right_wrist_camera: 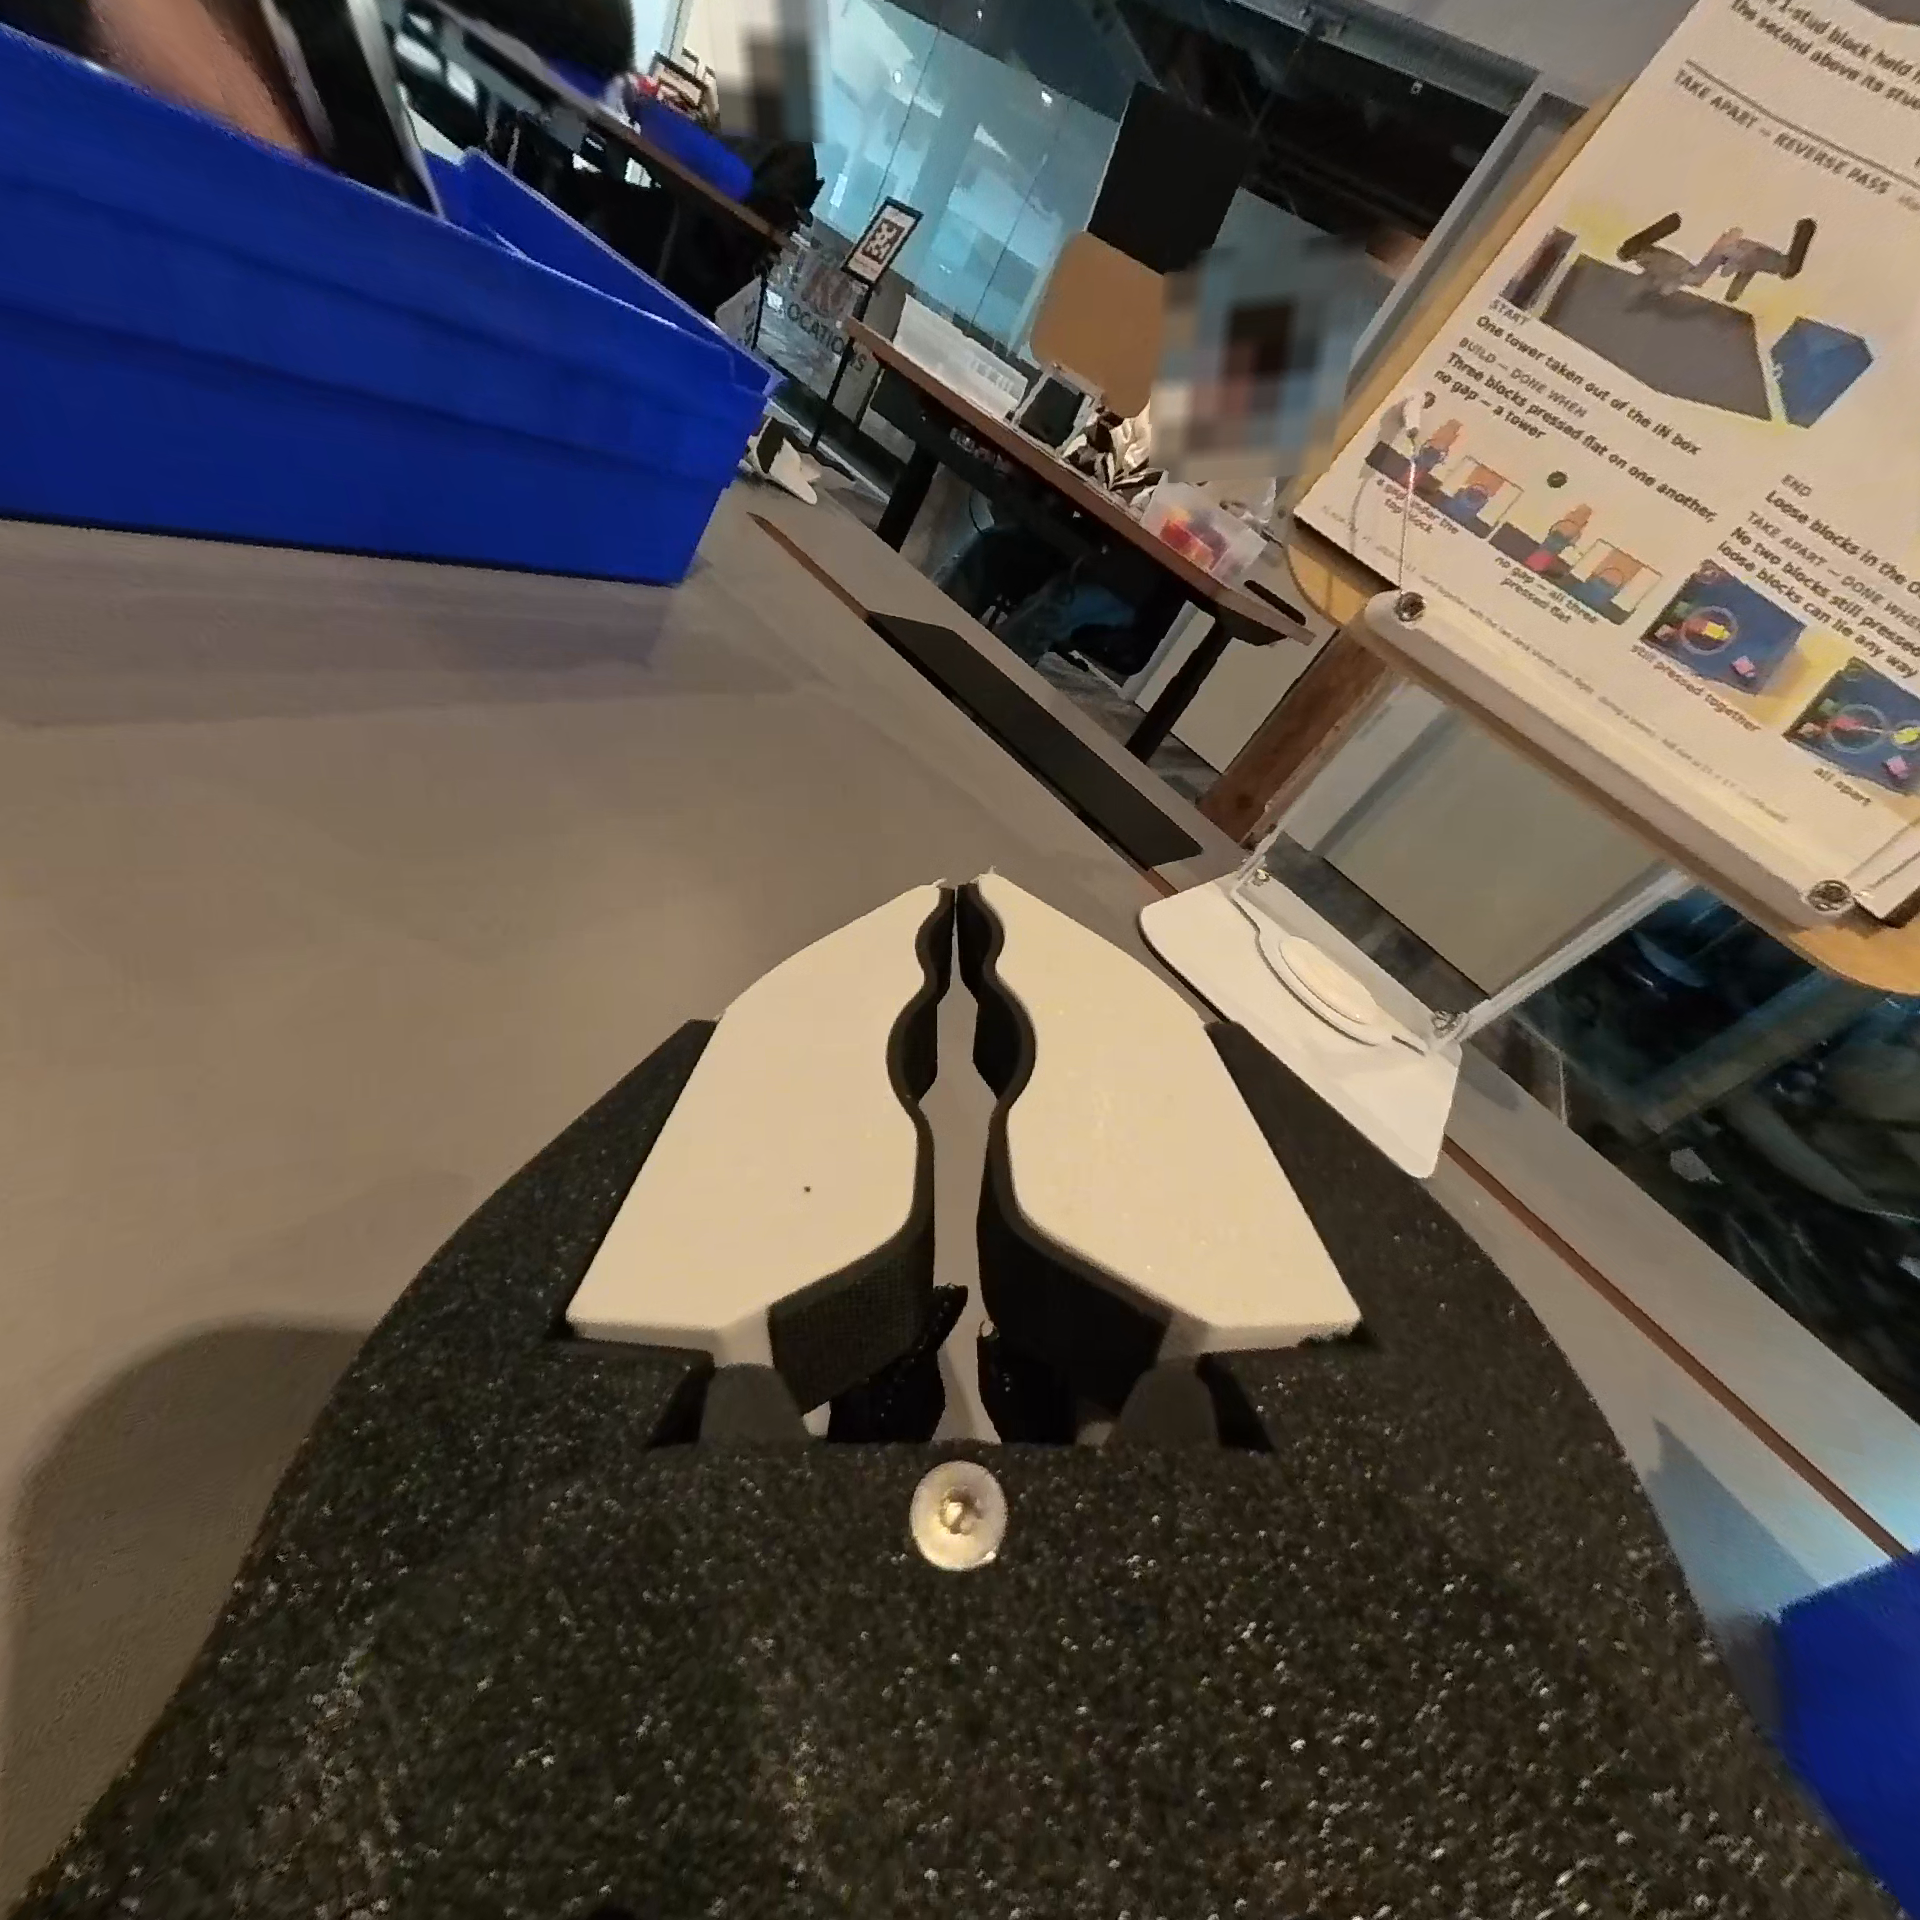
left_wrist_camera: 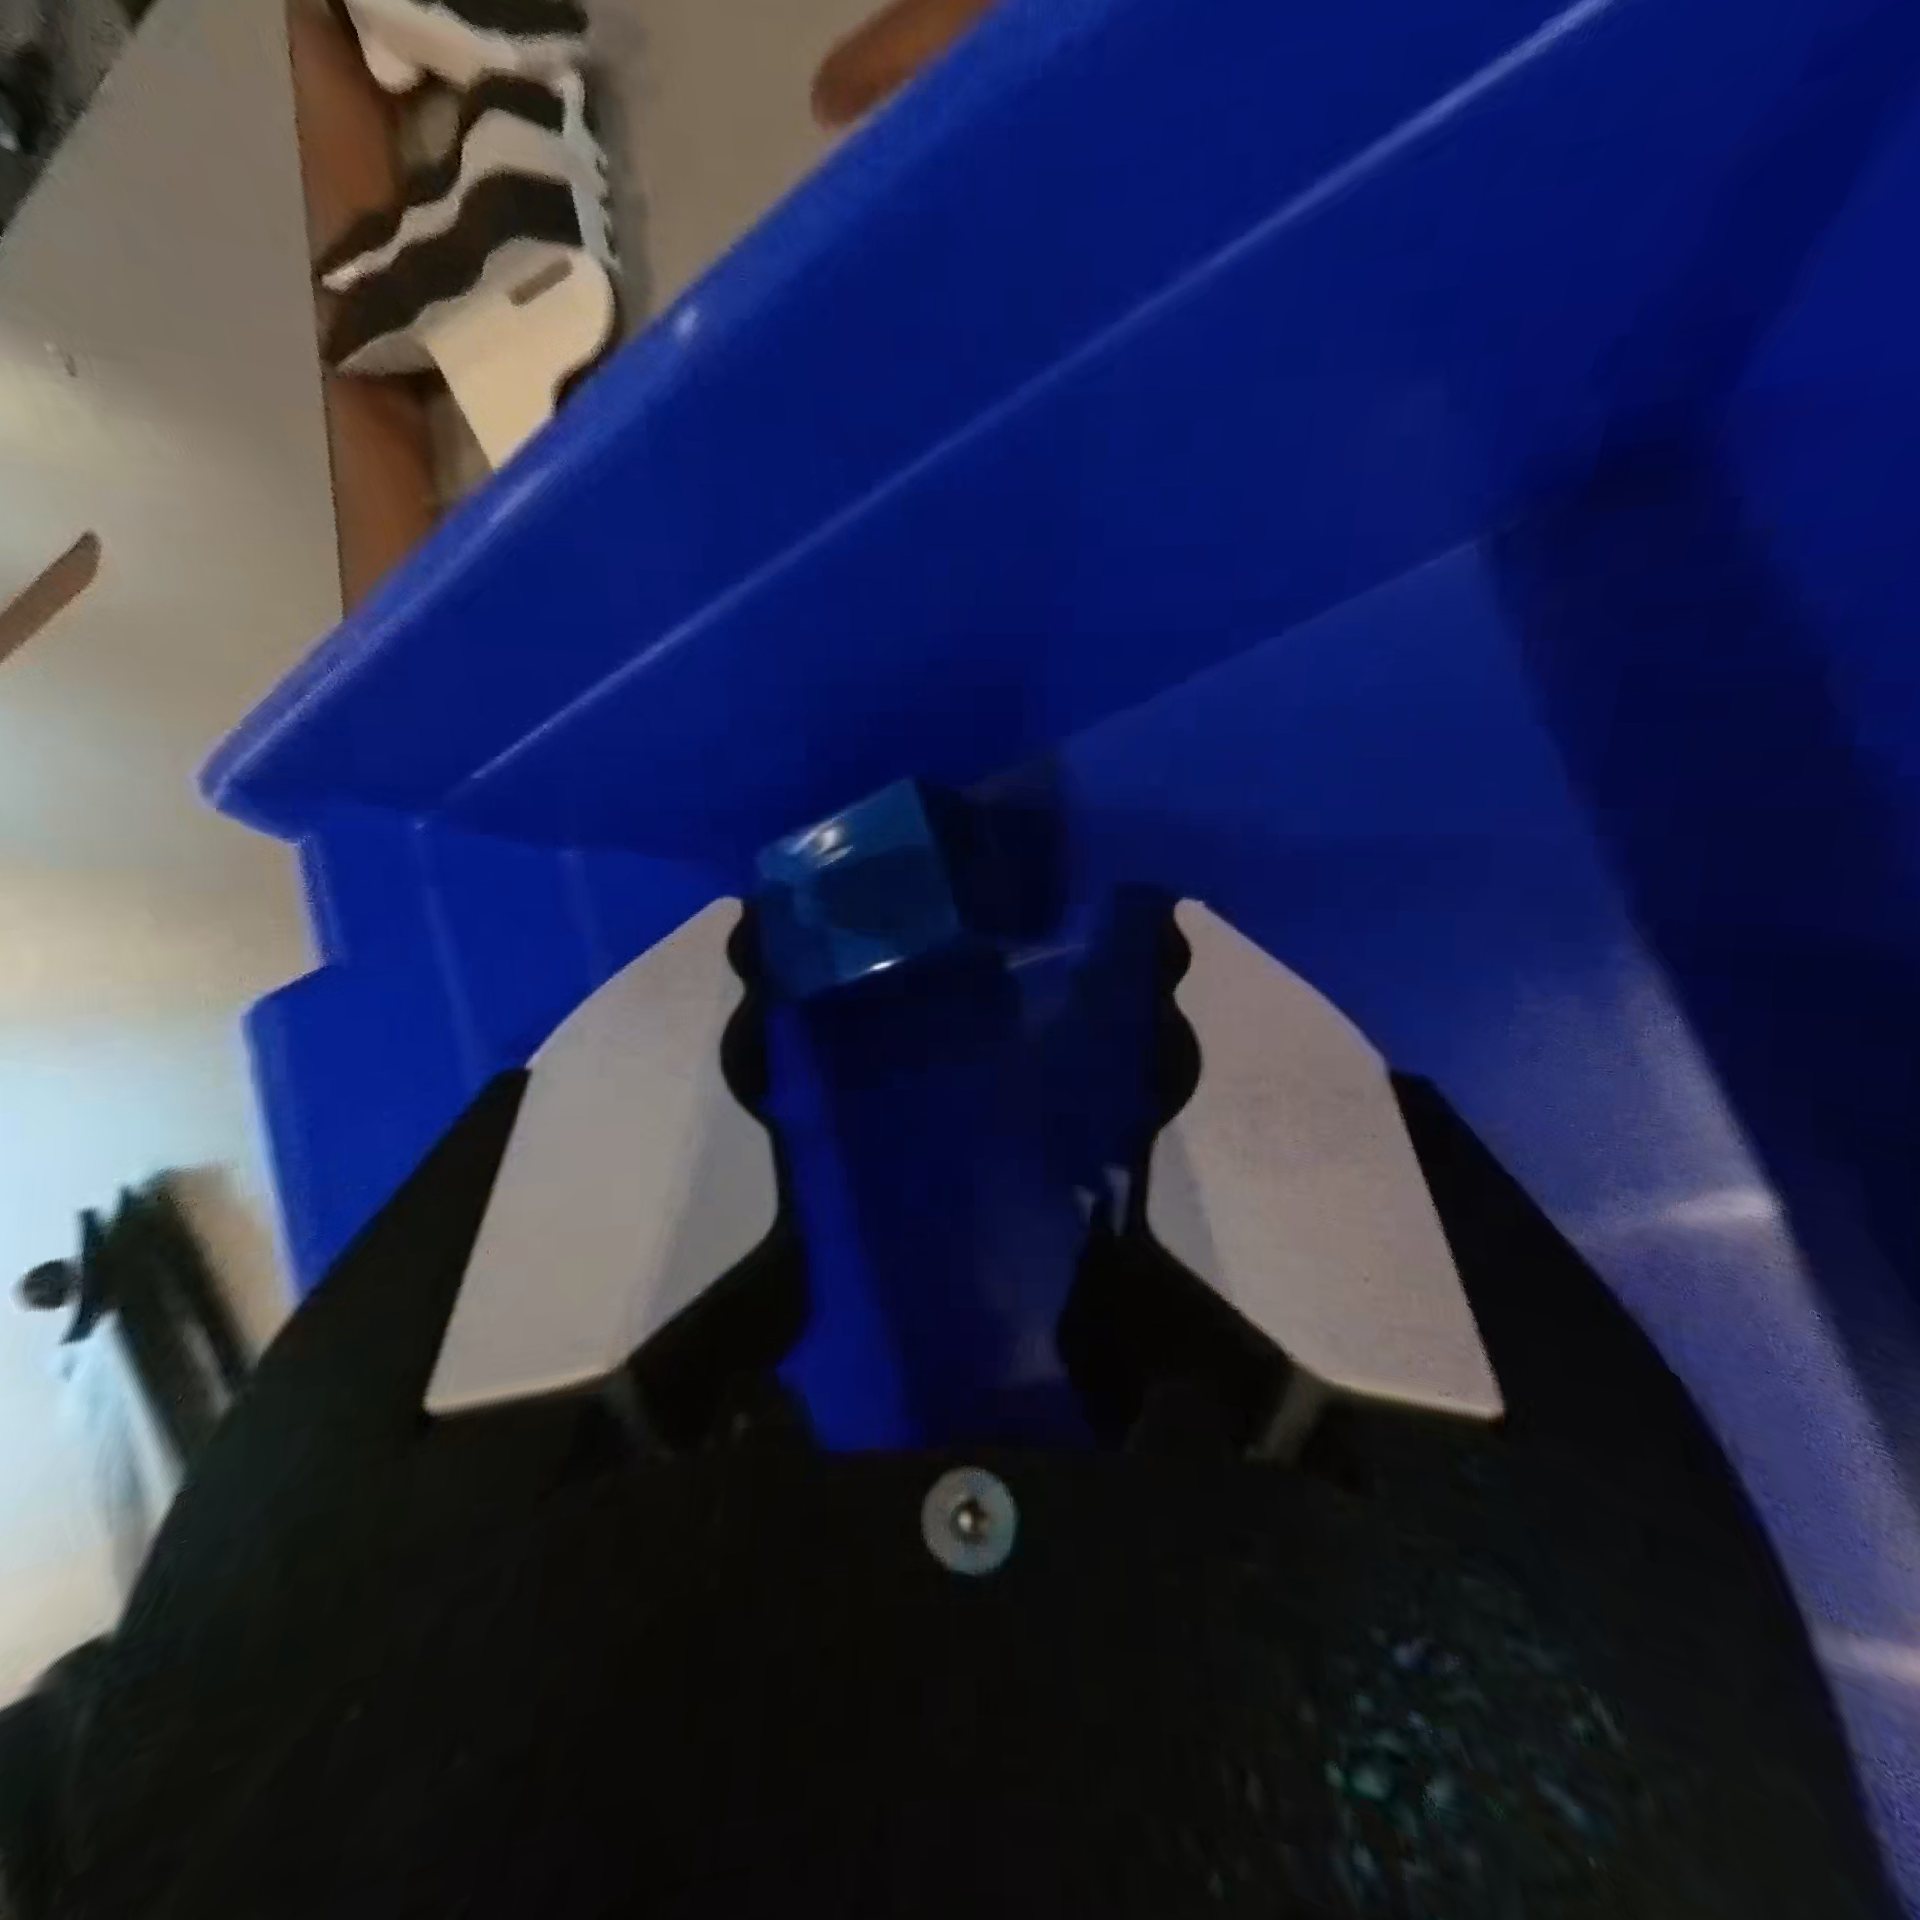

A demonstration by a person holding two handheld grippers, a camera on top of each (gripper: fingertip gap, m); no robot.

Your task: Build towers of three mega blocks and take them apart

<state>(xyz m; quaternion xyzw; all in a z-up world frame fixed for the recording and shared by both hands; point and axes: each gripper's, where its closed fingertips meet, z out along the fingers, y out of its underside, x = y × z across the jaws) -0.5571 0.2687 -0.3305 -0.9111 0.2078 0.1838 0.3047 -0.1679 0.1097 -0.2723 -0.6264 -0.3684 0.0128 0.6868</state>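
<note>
A: Left wrist view. Your left hand-held gripper [left_wrist_camera: 951,940] is clamped on a blue block [left_wrist_camera: 914,1122]; black finger pads press its two sides, and a round stud shows at the fingertips. Heavy blur here.

B: Surroundings?

A: A large blue bin [left_wrist_camera: 1195,499] fills the view from 11 to 3 o'clock, its rim and outer wall just past the block. I can't tell whether block and bin touch. A black-and-white patterned cloth [left_wrist_camera: 468,187] sits at 11 o'clock.

B: Right wrist view?

A: Your right hand-held gripper [right_wrist_camera: 956,896] is closed on nothing, its white fingers meeting at the tips, low over the grey tabletop [right_wrist_camera: 364,831]. Stacked blue bins [right_wrist_camera: 312,374] rest on the tabletop at 10 o'clock. An instruction sheet on a clear stand [right_wrist_camera: 1621,436] is at 2 o'clock, with the white base of the stand at 3 o'clock near the tabletop edge.

B: Other blocks?

A: Only small coloured ones in a clear container [right_wrist_camera: 1195,535] on a far table at 1 o'clock.
</note>
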